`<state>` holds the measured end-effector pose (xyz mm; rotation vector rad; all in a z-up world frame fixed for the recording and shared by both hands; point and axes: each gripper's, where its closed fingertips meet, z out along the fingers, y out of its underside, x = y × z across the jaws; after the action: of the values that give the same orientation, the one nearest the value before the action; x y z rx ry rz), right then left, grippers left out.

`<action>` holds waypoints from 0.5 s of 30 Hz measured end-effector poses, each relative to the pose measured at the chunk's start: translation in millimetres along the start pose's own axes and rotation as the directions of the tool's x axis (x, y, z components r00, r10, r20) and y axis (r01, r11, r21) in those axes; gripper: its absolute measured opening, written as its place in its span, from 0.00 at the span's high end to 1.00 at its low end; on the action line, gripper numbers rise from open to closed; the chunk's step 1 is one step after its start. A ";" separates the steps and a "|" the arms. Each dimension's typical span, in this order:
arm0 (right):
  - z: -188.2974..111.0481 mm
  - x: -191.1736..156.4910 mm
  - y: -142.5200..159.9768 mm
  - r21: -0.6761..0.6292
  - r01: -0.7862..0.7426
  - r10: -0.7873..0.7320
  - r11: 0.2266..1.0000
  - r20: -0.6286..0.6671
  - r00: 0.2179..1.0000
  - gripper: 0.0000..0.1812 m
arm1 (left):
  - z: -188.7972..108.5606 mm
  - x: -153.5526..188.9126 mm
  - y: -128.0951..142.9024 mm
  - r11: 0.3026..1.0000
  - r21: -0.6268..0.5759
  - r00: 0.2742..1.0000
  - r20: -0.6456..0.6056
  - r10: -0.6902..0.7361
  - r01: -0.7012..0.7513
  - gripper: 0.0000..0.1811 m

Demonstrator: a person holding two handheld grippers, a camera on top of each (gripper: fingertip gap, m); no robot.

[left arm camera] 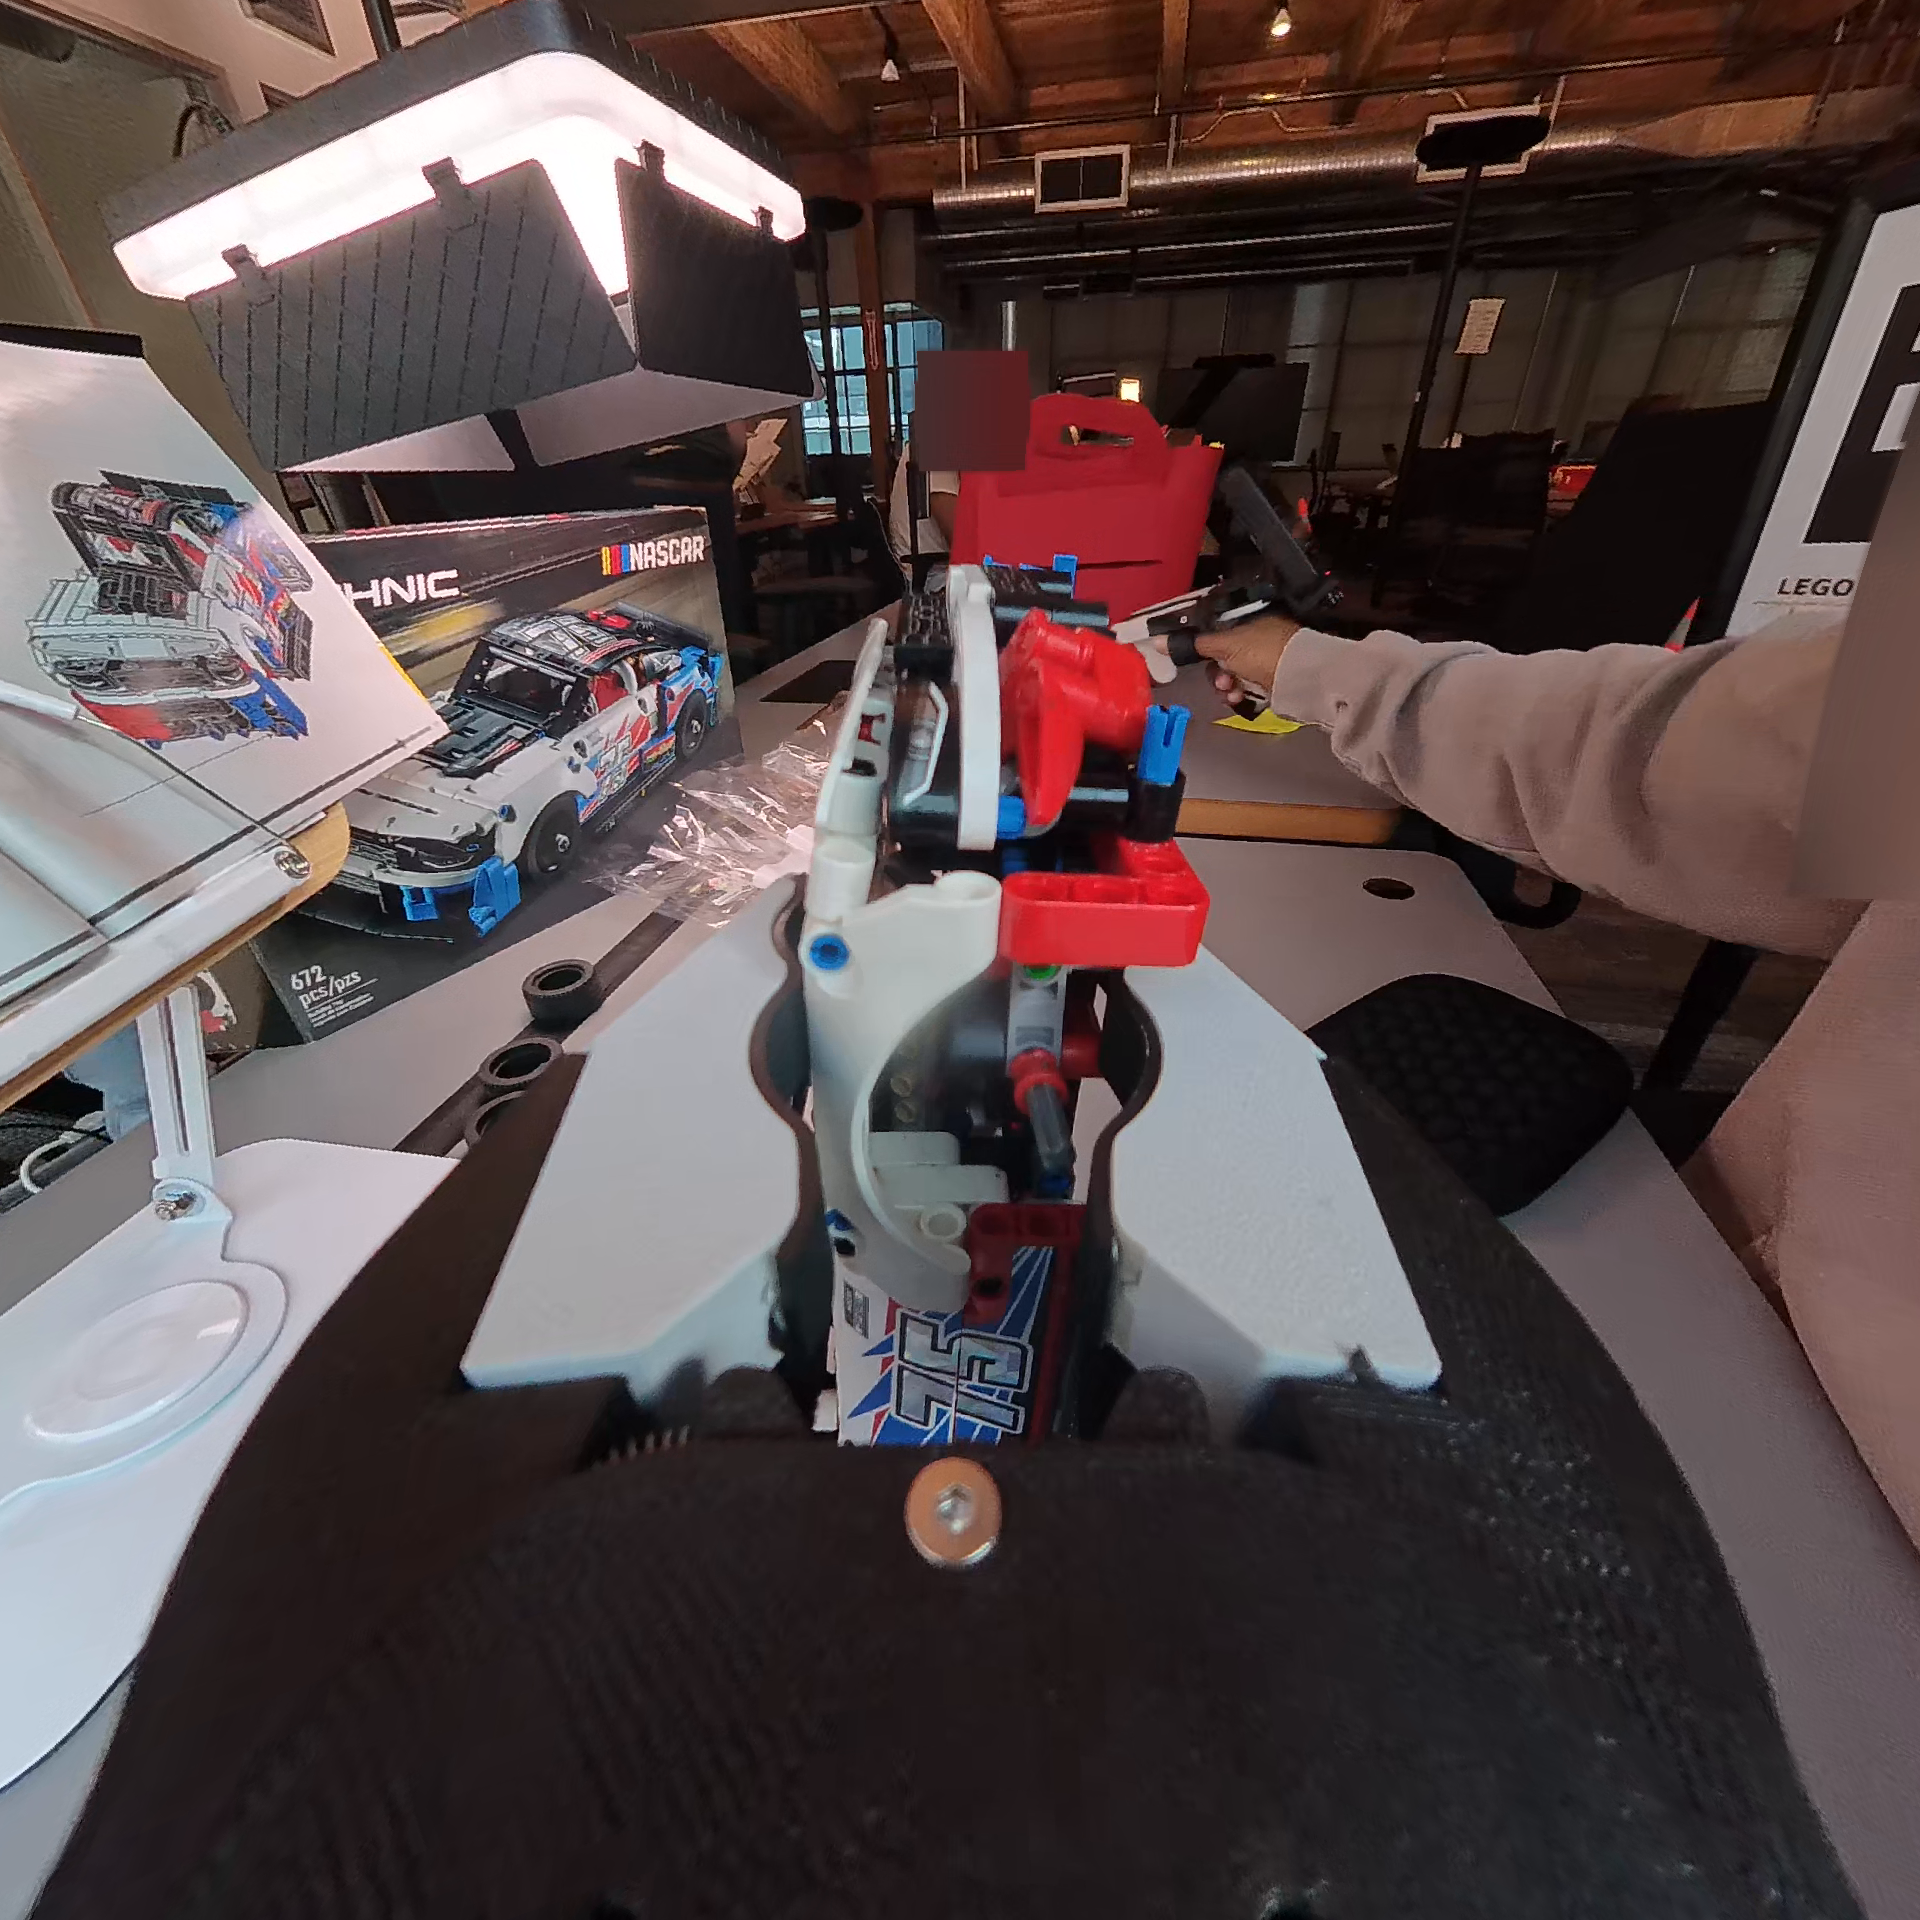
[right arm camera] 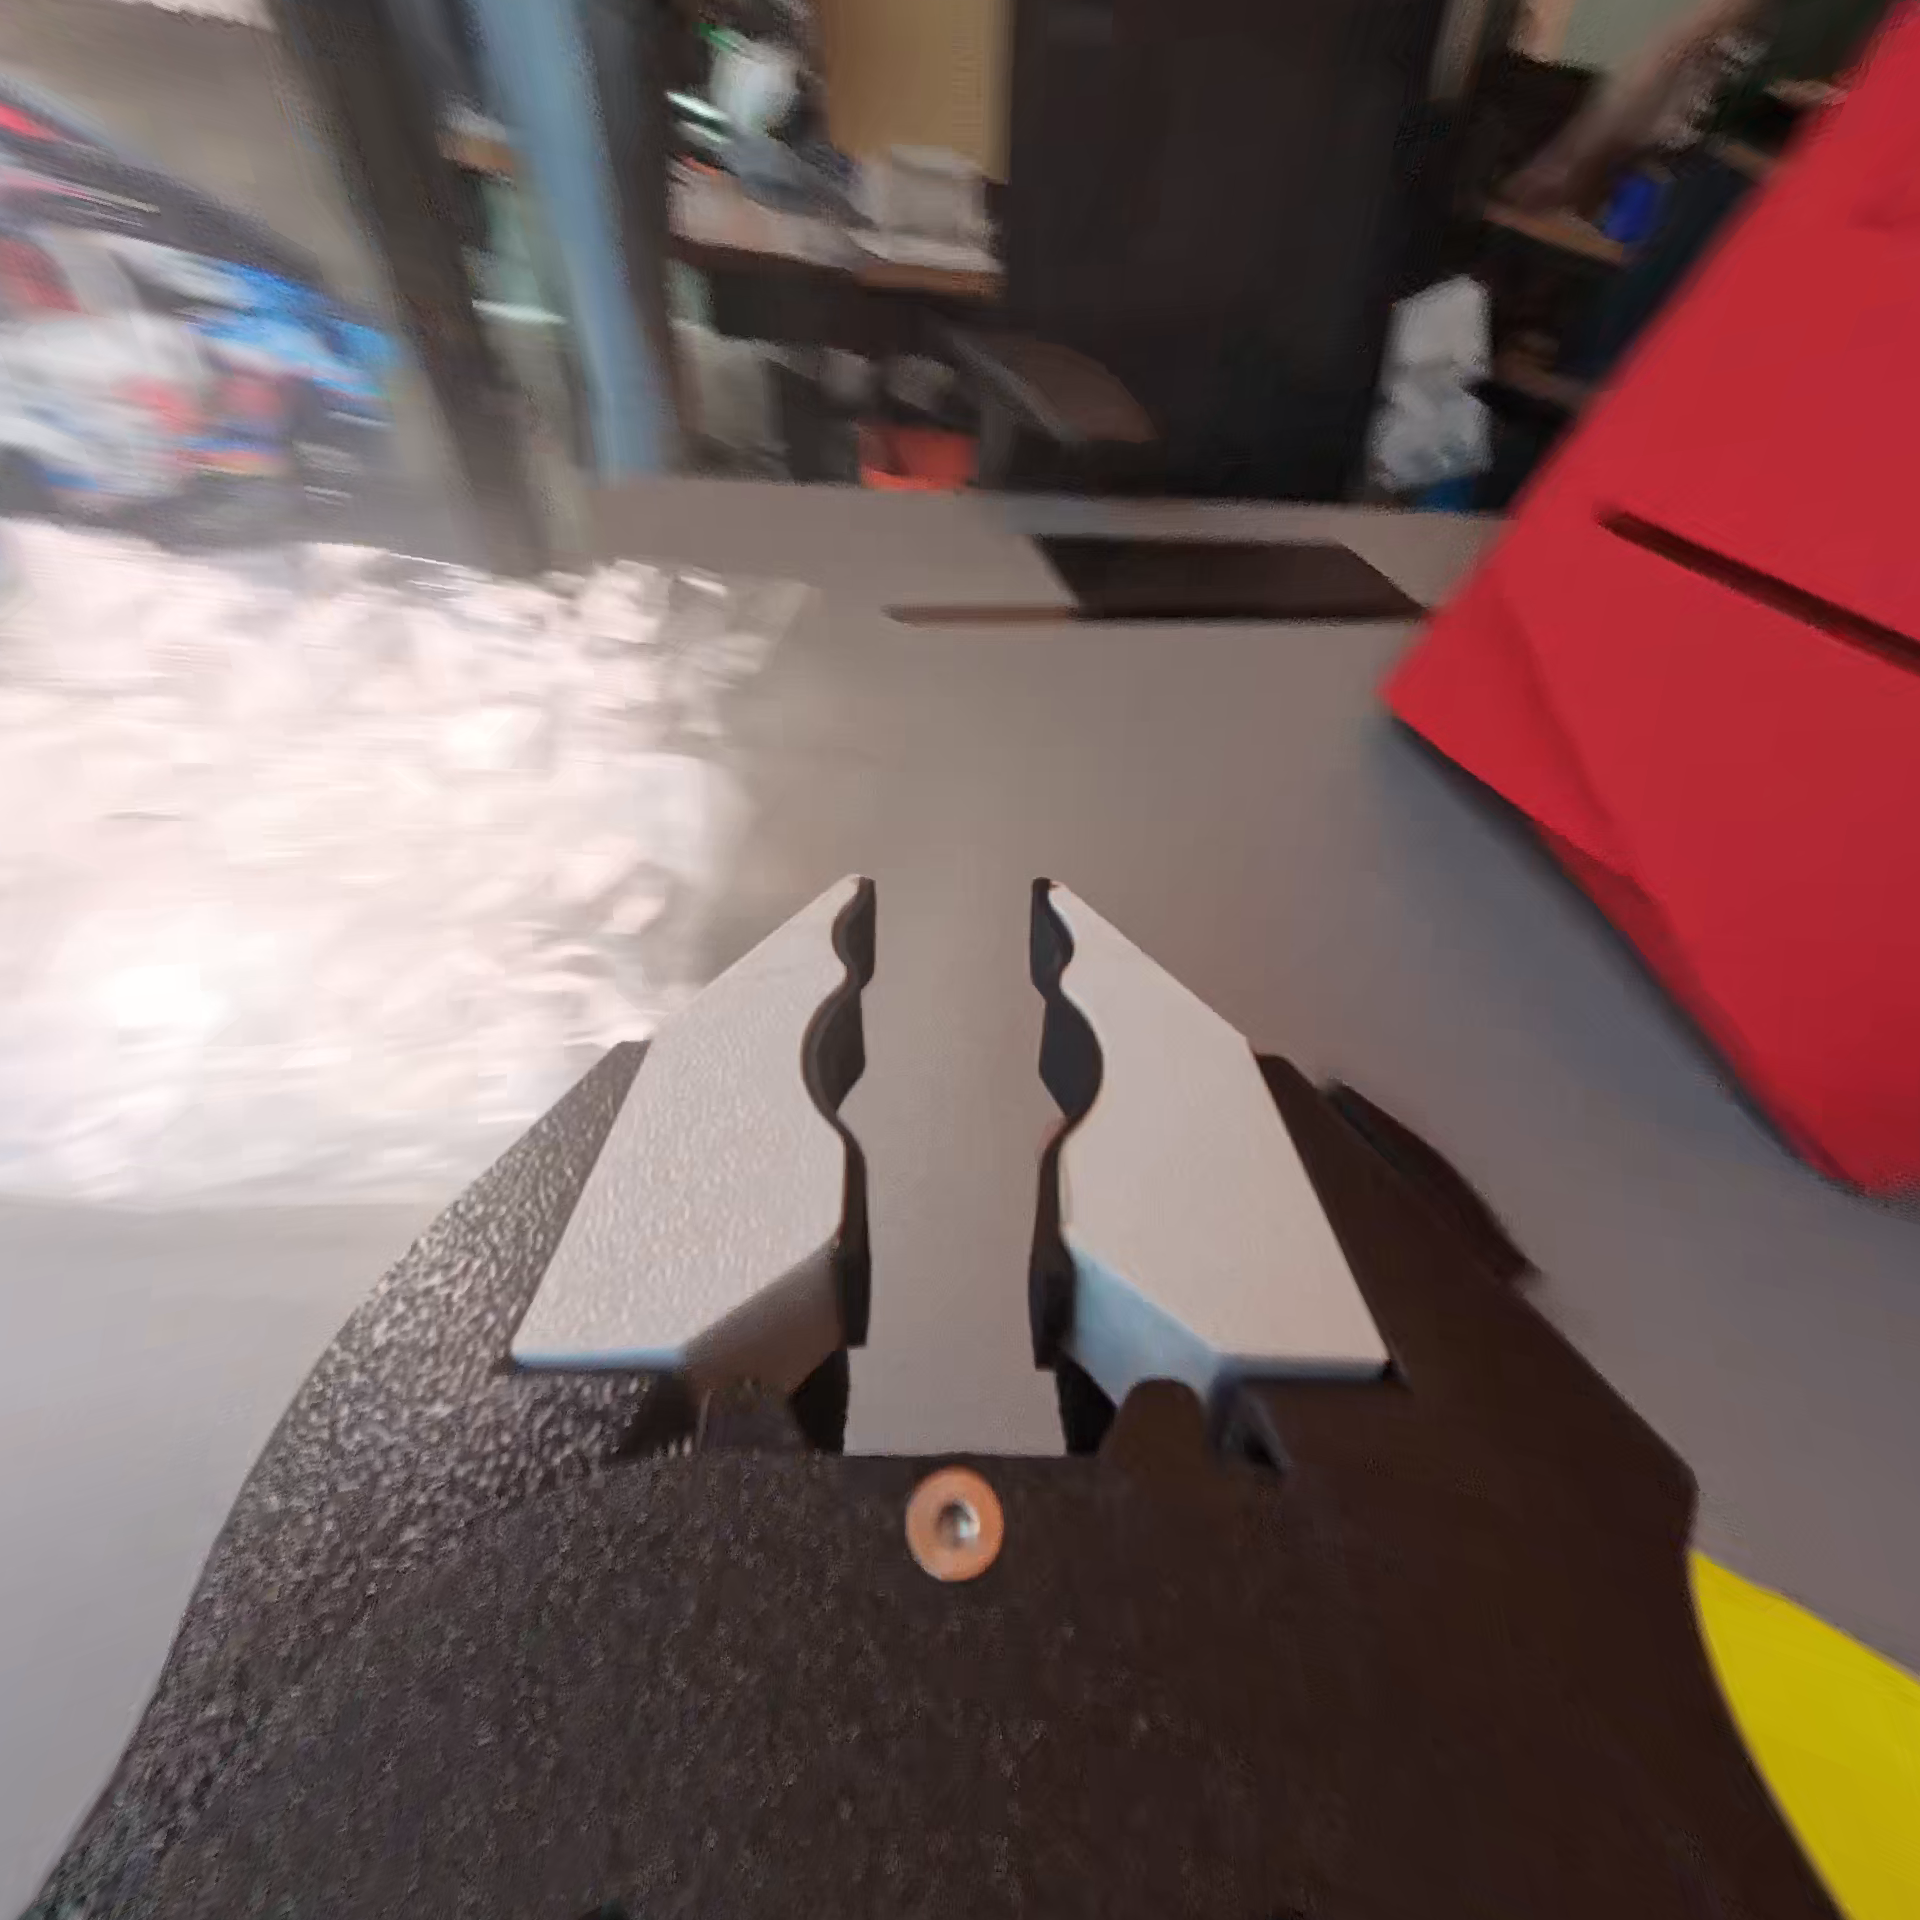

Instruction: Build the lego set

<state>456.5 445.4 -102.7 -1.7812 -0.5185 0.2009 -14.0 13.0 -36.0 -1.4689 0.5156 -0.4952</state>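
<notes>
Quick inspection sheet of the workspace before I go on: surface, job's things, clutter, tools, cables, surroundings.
Surface: grey table, mostly bare ahead of the right tool.
Job's things: half-built lego car held upright; set box and open instruction booklet on a stand at left; loose black tyres beside the box.
Clutter: empty clear plastic bags; red bag; yellow sheet.
Grippers: left tool shut on the lego car; right tool open, empty, view motion-blurred.
Cables: thin white cable across the booklet.
Surroundings: lit lamp panel overhead, black chair at right, workshop behind.
</notes>
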 end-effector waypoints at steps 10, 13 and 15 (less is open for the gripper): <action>-180.3 -444.2 91.0 0.299 0.558 -0.398 0.774 0.915 0.063 0.92 | -0.9 0.6 0.1 1.000 0.001 1.000 -0.003 0.004 -0.004 0.71; -193.5 -486.9 128.4 0.344 0.643 -0.381 0.684 0.921 -0.087 0.89 | -1.6 0.7 0.2 1.000 -0.003 1.000 0.000 0.008 -0.008 0.71; -194.0 -500.8 138.2 0.352 0.663 -0.367 0.660 0.922 -0.123 0.87 | -1.8 0.6 0.4 1.000 -0.006 1.000 0.001 0.010 -0.010 0.71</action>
<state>123.5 26.2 -247.4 -1.1958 -2.3535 0.7961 -14.6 11.2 -36.5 -1.4717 0.5236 -0.4849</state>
